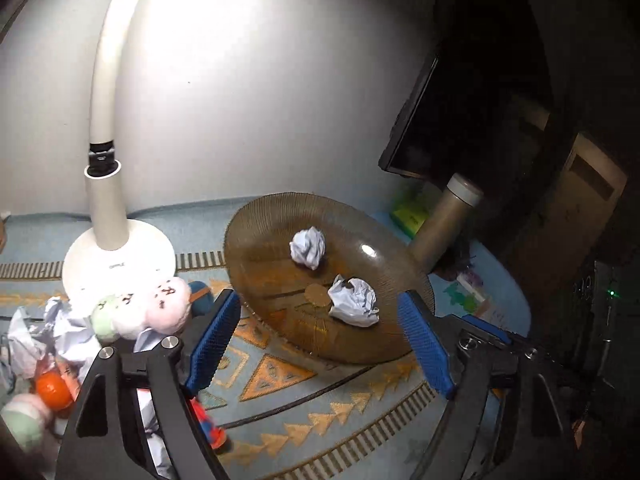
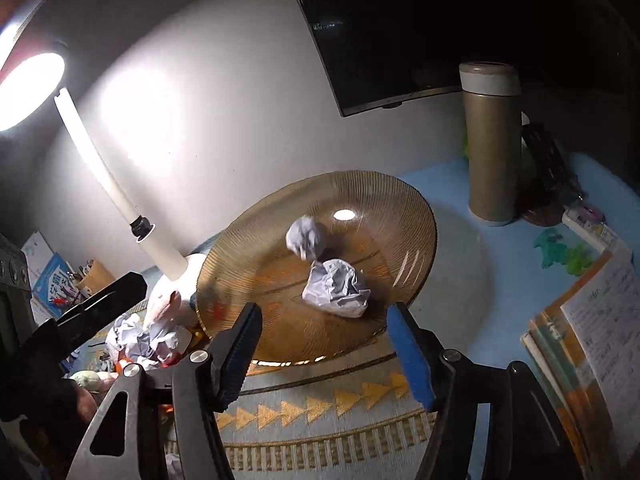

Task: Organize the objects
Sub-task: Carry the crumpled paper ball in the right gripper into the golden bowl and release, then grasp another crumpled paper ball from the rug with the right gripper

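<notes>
An amber ribbed glass plate (image 1: pixel 280 320) (image 2: pixel 400 216) lies on the patterned mat and holds two crumpled paper balls, a far one (image 1: pixel 307 248) (image 2: pixel 306 236) and a near one (image 1: pixel 354 302) (image 2: pixel 336 288). My left gripper (image 1: pixel 320 344) is open and empty, hovering over the plate's near edge. My right gripper (image 2: pixel 326 354) is open and empty, just in front of the plate. A pile of crumpled paper (image 1: pixel 60 332) (image 2: pixel 148 336), plush balls (image 1: pixel 166 304) and an orange ball (image 1: pixel 54 390) lies at the left.
A white desk lamp (image 1: pixel 118 260) (image 2: pixel 120 200) stands left of the plate. A gold thermos (image 1: pixel 444 220) (image 2: pixel 490 144) stands behind at right, under a dark monitor (image 2: pixel 400 20). Books (image 2: pixel 592 340) lie at the right. The left gripper's dark body (image 2: pixel 92 308) shows at left.
</notes>
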`<action>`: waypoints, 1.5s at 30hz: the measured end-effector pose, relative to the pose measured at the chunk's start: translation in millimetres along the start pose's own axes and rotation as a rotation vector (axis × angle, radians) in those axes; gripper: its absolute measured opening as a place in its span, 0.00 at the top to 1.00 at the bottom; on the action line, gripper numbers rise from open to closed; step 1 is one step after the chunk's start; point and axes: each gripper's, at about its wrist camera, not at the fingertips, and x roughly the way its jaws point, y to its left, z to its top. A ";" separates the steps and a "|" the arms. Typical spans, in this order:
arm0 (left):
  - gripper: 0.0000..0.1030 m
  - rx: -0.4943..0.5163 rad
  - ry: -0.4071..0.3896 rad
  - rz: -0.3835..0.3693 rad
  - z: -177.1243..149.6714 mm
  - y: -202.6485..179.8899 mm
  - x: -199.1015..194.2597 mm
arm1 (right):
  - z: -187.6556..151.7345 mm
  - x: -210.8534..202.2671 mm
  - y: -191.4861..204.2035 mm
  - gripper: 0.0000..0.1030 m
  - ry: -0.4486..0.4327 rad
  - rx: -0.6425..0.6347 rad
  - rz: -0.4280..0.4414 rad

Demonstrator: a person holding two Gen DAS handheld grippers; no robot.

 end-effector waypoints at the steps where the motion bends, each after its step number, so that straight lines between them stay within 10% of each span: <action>1: 0.16 0.007 -0.011 0.011 -6.2 5.3 -18.4 | -7.5 -5.6 5.1 0.37 0.001 -0.004 0.025; 7: 0.00 0.006 -0.079 0.088 -59.3 46.3 -129.7 | -68.2 -31.2 60.8 0.36 0.002 -0.098 0.180; 13: 0.01 -0.153 -0.158 0.325 -137.1 118.8 -188.7 | -123.0 -18.8 89.9 0.17 -0.060 -0.140 0.165; 22: 0.01 -0.157 -0.119 0.486 -165.0 151.0 -163.0 | -135.7 -0.3 107.6 0.13 -0.016 -0.217 0.102; 37: 0.01 -0.187 0.014 0.488 -134.8 155.6 -118.4 | -147.7 3.0 133.9 0.12 0.068 -0.391 0.155; 45: 0.19 -0.221 0.102 0.468 -131.9 170.5 -82.4 | -160.2 23.0 148.1 0.12 0.179 -0.436 0.088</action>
